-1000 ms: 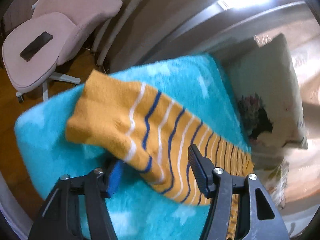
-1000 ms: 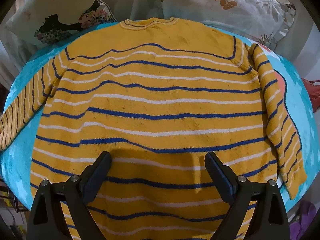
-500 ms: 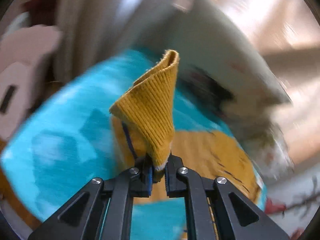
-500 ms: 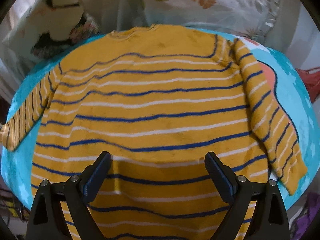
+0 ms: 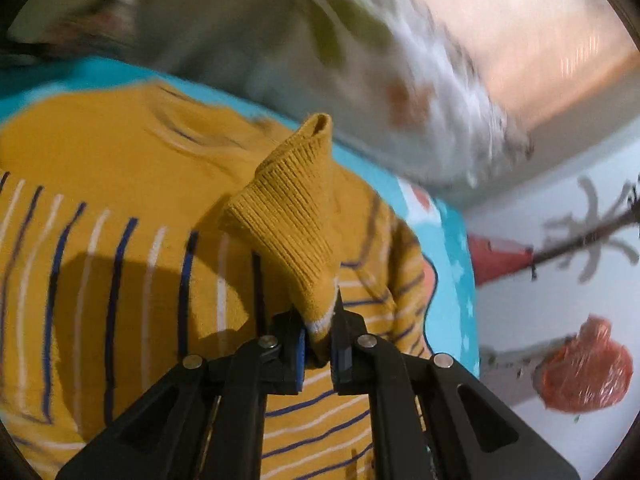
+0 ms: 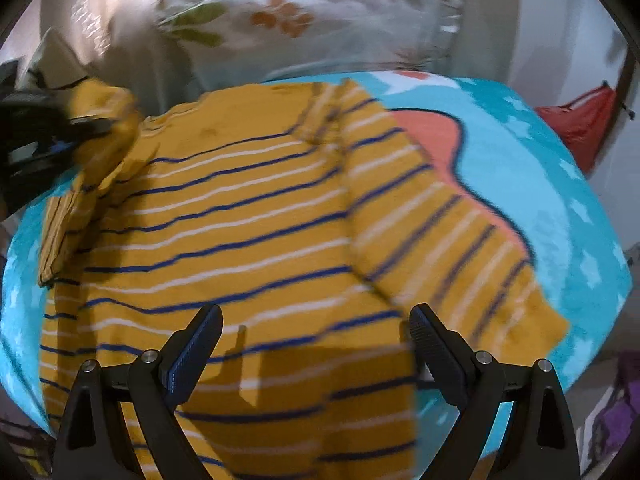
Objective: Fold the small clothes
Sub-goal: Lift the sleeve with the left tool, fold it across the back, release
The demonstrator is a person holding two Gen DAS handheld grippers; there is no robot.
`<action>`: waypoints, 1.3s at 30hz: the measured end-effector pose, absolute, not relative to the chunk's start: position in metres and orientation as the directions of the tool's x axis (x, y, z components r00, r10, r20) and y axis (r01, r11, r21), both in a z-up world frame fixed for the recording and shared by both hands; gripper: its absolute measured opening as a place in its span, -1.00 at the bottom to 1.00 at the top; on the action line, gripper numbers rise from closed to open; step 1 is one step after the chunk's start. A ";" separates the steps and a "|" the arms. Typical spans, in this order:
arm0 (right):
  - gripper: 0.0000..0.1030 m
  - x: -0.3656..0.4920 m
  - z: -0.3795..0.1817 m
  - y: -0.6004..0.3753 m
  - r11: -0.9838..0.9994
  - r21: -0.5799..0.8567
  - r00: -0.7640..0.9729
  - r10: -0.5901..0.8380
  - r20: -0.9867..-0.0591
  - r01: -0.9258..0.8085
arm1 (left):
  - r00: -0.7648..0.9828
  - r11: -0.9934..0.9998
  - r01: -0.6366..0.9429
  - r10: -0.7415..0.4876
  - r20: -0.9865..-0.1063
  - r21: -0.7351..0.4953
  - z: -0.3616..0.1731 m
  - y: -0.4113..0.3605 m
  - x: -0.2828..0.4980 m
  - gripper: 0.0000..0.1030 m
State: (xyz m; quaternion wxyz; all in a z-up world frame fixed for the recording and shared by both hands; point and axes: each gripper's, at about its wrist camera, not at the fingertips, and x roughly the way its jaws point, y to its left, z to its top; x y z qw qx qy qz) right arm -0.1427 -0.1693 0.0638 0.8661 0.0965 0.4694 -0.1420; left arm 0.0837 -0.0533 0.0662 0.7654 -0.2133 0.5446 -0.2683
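Mustard knit sweater [image 6: 248,240] with blue and white stripes spread flat on turquoise blanket [image 6: 540,184], directly ahead of and below both tongs. Left gripper [image 5: 319,340] clamped tight on ribbed cuff [image 5: 292,216] of left sleeve, cuff sticking up past the fingertips, sleeve carried over the sweater body. Right gripper [image 6: 316,344] wide apart, nothing between the jaws, hovering above the hem area; right sleeve [image 6: 452,240] ahead and to its right, lying along the side seam, partly on blanket. Floral pillow [image 6: 312,16] beyond the collar (blurred in both views). Step in hand, by the look of it: sleeve fold-in, first side. Next move likely calls for lowering cuff flat across the chest, releasing, then same for the other sleeve with the right tongs. Risk: cuff bunching instead of lying flat.
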 end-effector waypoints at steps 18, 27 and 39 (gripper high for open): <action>0.88 -0.112 0.098 -0.255 0.927 0.127 0.613 -0.128 -0.780 0.354 | 0.355 0.881 0.134 -0.470 -0.808 -0.454 0.075 -0.042 0.044 0.17; 0.54 -0.024 0.078 -0.222 0.932 0.338 0.619 0.187 -0.763 0.134 | 0.439 0.974 -0.146 -0.092 -0.894 -0.172 0.054 0.077 0.064 0.17; 0.61 -0.094 0.074 -0.314 0.851 0.240 0.557 -0.072 -0.828 0.467 | 0.363 0.963 -0.238 -0.032 -0.931 -0.126 0.050 0.101 0.038 0.22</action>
